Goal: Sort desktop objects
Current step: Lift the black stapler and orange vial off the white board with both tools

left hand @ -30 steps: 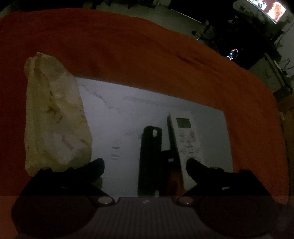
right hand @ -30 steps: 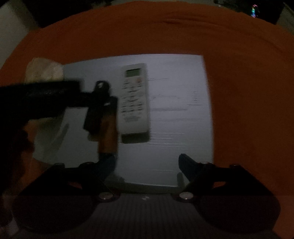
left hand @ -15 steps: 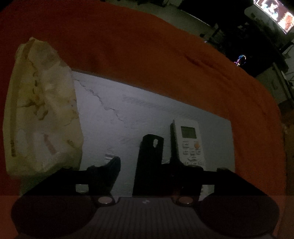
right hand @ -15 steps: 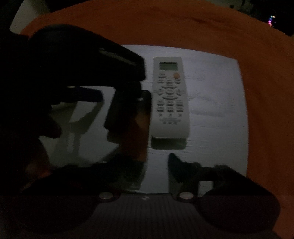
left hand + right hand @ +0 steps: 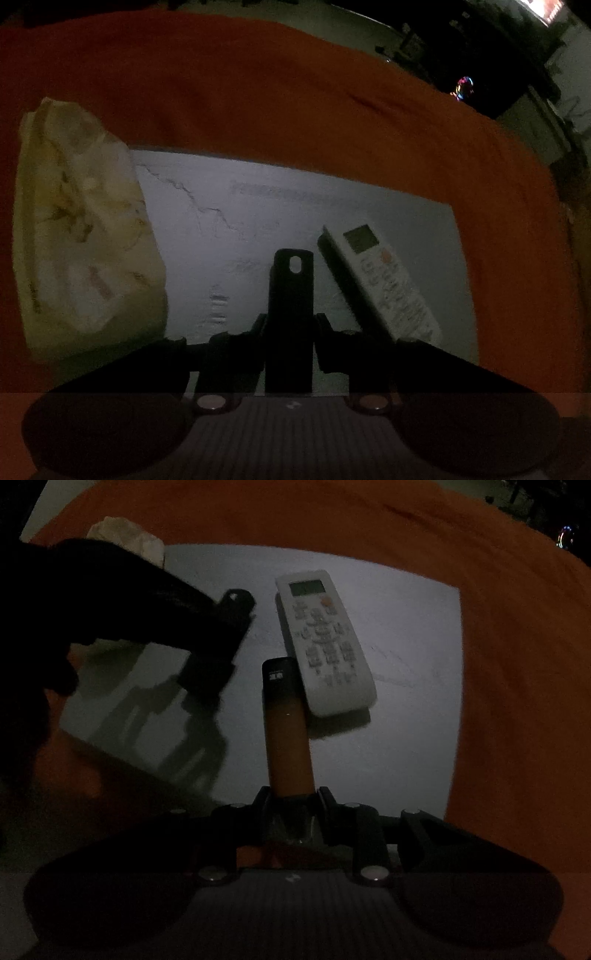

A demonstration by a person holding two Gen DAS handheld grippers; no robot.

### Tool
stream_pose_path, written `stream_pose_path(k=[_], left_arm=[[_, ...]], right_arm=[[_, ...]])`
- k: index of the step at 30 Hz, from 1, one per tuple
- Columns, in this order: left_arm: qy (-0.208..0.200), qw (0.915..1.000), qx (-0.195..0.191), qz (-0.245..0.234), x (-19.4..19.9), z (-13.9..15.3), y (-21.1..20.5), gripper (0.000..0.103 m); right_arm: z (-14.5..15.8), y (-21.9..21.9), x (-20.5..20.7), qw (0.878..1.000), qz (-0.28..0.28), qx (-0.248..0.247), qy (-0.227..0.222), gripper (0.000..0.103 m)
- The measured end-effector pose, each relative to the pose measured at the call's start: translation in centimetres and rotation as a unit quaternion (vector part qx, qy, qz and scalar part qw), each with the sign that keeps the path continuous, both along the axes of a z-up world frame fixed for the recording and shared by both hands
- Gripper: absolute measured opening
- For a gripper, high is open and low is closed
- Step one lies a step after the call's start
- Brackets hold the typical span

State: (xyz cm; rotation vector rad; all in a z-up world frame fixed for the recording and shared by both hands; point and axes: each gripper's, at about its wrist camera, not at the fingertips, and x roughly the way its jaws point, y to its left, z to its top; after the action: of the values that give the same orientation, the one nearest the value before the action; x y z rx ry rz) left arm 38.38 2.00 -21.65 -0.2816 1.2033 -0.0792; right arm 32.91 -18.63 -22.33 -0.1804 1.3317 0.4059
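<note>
The scene is dim. My left gripper point(image 5: 290, 325) is shut on a flat black bar with a hole at its far end point(image 5: 292, 295), held over the white board point(image 5: 229, 206). My right gripper point(image 5: 290, 797) is shut on an orange cylinder with a black top point(image 5: 286, 723), which points away from me. A white remote control point(image 5: 384, 280) lies on the board, right of the black bar; it also shows in the right wrist view point(image 5: 325, 638) just beyond the cylinder. The left gripper with the black bar point(image 5: 221, 627) appears at left in the right wrist view.
A crumpled cream-coloured packet point(image 5: 81, 236) lies at the board's left edge, also seen in the right wrist view point(image 5: 129, 539). The board rests on an orange cloth point(image 5: 295, 103). Dark furniture and a lit screen stand beyond the cloth at the back right.
Both grippers have gone from open to shut. The left one closed on the black bar and the right one on the orange cylinder, which were lying side by side on the board.
</note>
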Motion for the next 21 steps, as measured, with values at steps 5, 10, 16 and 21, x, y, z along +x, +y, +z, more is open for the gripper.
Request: stream_pose_path(k=[5,10,16,21], left_arm=[[0.009,0.9996,0.014,-0.025,-1.3,0.5,0.1,0.021],[0.030,0.9971,0.025,-0.066,-3.5,1.3,0.3,0.021],[0.035,0.9956,0.047,-0.073,-5.2,1.6,0.4,0.052],[0.033,0.9937,0.051,-0.094,-5.2,1.6,-0.7,0.054]], right_arm=[[0.1,-0.9,0.3,1.000,0.006,-0.004,0.001,0.028],[-0.8,-0.9,0.3,1.000,0.011,-0.013,0.014,0.029],[0.2,-0.5,1.4,1.000,0.001,-0.012,0.002,0.051],[1.1,0.7,2.8,1.000,0.003,-0.019,-0.023,0.068]])
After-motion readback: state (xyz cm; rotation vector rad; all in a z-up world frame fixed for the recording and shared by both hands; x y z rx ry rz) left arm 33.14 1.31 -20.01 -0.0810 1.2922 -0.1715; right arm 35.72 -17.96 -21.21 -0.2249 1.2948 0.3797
